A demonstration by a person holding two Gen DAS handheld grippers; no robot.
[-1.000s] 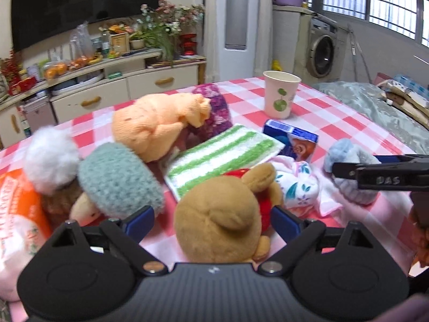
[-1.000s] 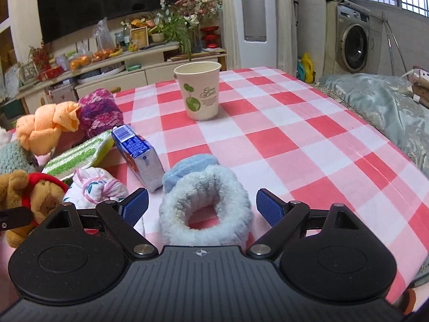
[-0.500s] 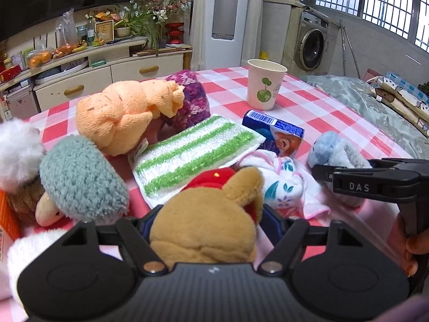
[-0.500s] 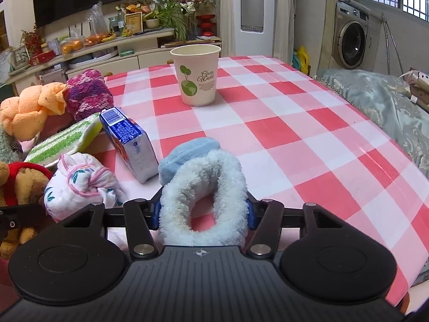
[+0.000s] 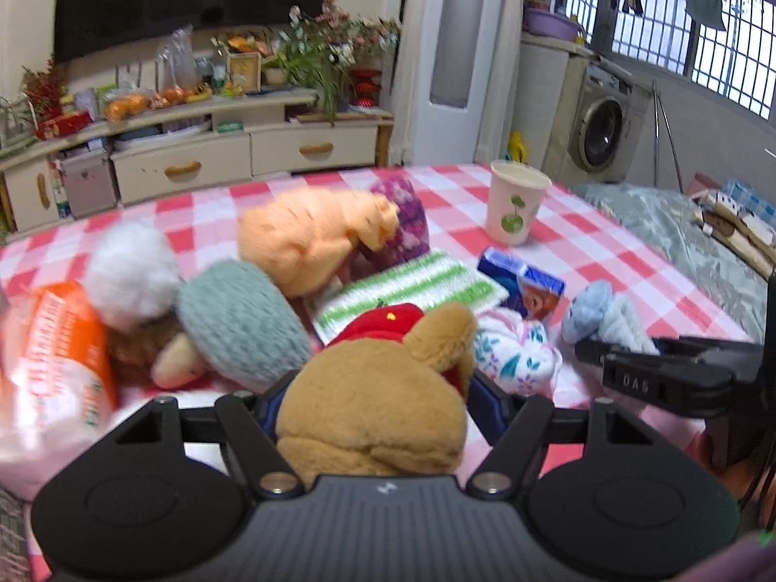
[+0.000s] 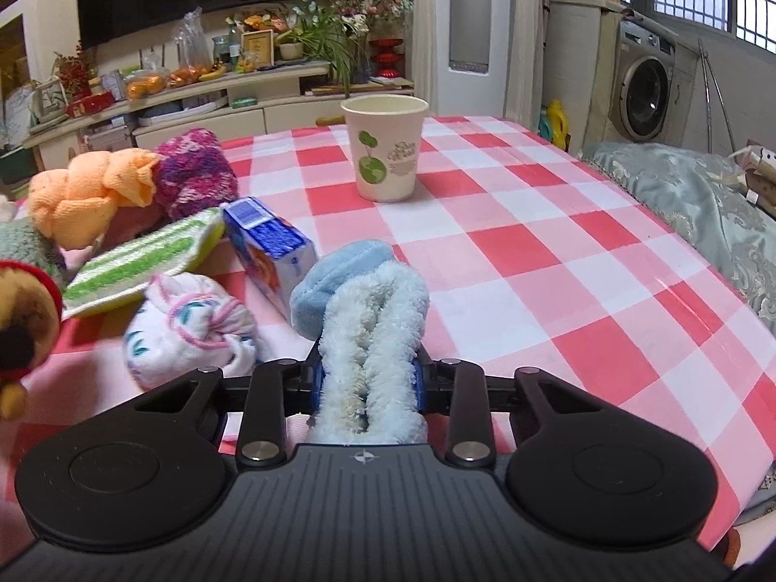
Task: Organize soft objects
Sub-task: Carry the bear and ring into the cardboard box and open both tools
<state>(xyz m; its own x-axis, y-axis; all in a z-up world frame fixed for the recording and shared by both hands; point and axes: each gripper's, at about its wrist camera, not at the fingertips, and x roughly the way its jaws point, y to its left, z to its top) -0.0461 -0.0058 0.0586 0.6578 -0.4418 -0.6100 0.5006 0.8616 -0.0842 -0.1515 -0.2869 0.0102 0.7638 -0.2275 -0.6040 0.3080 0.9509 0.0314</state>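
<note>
Left gripper clamped on bear; right gripper squeezing blue ring flat, near bench edge.

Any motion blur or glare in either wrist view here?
Left wrist view: smeared throughout, worst on the orange-printed plastic bag and the orange knitted toy. Right wrist view: sharp on the white paper cup; only the brown plush bear at the left edge blurs, and the red-checked tablecloth shows faint sheen.

The teddy bear is matt plush, the fluffy headband shaggy pale fleece. The paper cup looks smooth — the checked tablecloth glossy, like plastic.
</note>
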